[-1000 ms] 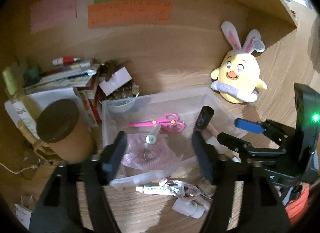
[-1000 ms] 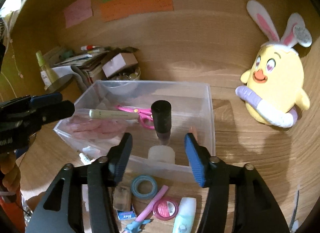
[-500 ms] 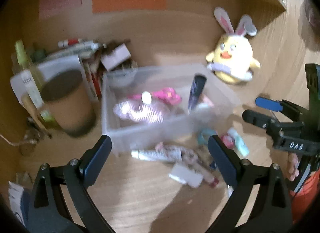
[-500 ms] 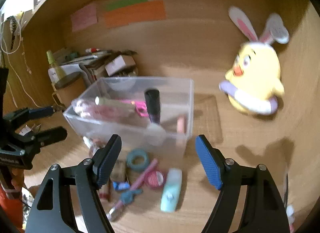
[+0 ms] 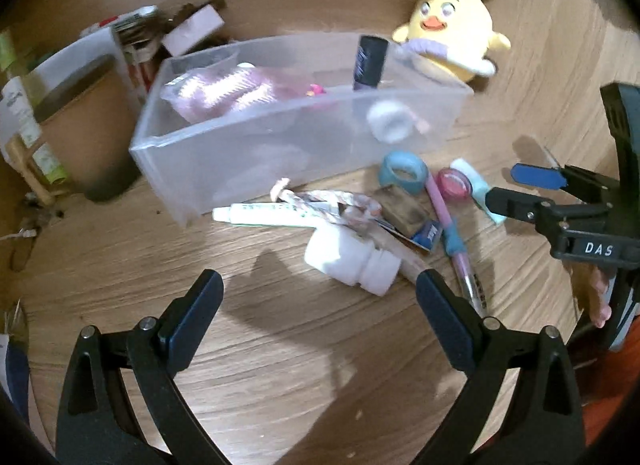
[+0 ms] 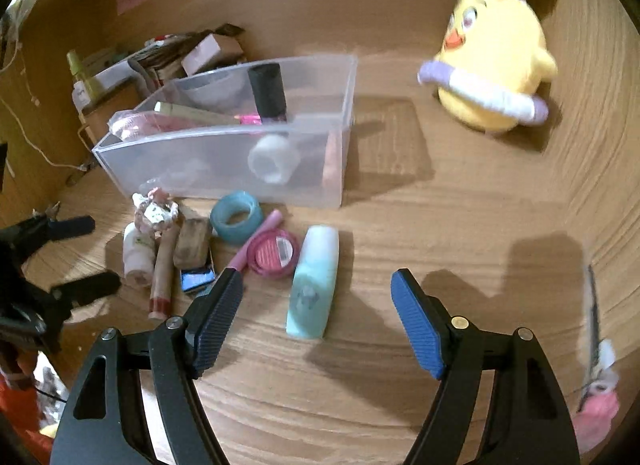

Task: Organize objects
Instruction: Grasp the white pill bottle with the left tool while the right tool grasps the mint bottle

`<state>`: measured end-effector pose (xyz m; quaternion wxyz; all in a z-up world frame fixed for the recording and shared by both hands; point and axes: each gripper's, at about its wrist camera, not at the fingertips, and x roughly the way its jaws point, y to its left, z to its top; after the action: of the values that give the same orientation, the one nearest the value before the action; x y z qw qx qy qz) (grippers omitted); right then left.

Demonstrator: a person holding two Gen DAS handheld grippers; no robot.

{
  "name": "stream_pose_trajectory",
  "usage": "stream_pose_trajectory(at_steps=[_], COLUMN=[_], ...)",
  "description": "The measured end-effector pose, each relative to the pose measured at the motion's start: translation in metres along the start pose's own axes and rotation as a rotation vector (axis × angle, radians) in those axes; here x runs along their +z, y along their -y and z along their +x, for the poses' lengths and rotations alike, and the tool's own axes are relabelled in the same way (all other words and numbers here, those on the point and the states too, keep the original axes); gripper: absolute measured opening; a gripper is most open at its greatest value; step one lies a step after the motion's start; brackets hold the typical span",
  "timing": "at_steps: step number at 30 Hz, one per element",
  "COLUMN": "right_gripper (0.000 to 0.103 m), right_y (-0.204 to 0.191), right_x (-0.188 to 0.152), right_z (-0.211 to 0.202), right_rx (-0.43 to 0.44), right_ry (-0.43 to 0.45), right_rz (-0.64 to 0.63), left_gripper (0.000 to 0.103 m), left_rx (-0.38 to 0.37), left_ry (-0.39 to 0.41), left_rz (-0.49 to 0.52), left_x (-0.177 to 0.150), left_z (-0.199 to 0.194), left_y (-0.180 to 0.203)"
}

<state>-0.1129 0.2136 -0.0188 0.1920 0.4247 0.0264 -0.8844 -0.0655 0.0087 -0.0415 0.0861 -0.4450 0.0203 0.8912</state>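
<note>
We hold both the left hand-held gripper [image 5: 318, 313] and right hand-held gripper [image 6: 316, 317] spread and empty above the wooden surface [image 6: 440, 225], ready to move loose clutter like the mint-green tube [image 6: 314, 281] into the clear plastic bin [image 6: 224, 161]

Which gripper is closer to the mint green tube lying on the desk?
Right. The right gripper is open just in front of the mint green tube. The left gripper, also open, sits farther off by the white bottle.
</note>
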Motion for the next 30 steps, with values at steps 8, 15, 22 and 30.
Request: stream_pose_trajectory(at_steps=[8, 15, 22, 30], right_gripper=[0.061, 0.042, 0.026, 0.023], right_y=[-0.008, -0.004, -0.004, -0.002], right_x=[-0.002, -0.002, -0.006, -0.011], right_z=[0.01, 0.019, 0.016, 0.009], right_rx=[0.001, -0.001, -0.018, -0.019], right_ry=[-0.036, -0.055, -0.03, -0.016], right_rz=[-0.032, -0.041, -0.037, -0.019], left_gripper=[0.097, 0.072, 0.055, 0.055], left_rx=[0.031, -0.057, -0.038, 0.027], left_ry=[0.006, 0.005, 0.02, 0.044], left_rz=[0.039, 0.032, 0.043, -0.032], left_x=[0.009, 0.009, -0.002, -0.013], left_z=[0.014, 0.017, 0.01, -0.005], left_y=[0.006, 0.001, 0.0, -0.017])
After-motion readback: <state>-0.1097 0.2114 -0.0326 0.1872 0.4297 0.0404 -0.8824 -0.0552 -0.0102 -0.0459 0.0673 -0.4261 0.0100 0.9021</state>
